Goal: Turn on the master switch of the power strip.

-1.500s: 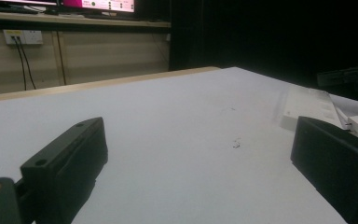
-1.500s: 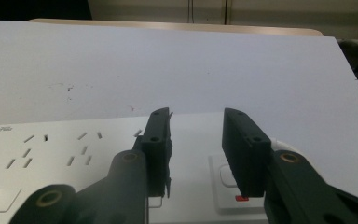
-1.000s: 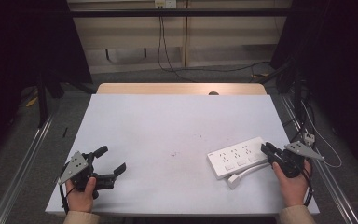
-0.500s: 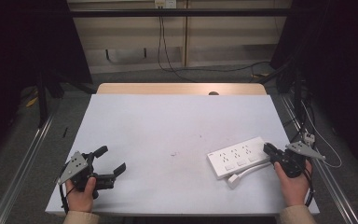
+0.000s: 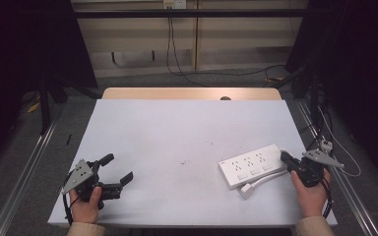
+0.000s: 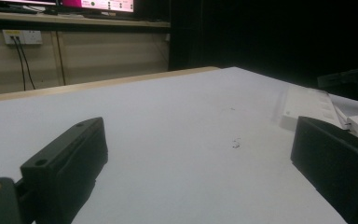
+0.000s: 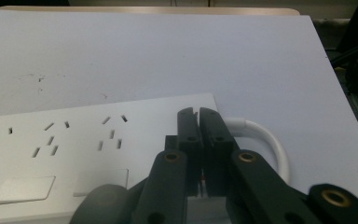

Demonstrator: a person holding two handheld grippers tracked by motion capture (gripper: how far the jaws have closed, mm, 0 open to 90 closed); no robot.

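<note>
White counter [image 5: 177, 128] is lying mostly bare w/ dark room behind. Left gripper [image 5: 112, 172] is resting near the front-left corner, jaws wide apart, nothing between; prob. just waiting. Strip [image 5: 251, 165] is sitting front-right, cord [image 5: 261, 181] curling out. Right gripper [image 5: 289, 161] is touching its end, jaws together, empty; prob. nudging it.

White power strip [image 5: 252, 164], flat, sockets up, near table's right edge, cord [image 5: 262, 180] looping alongside.
</note>
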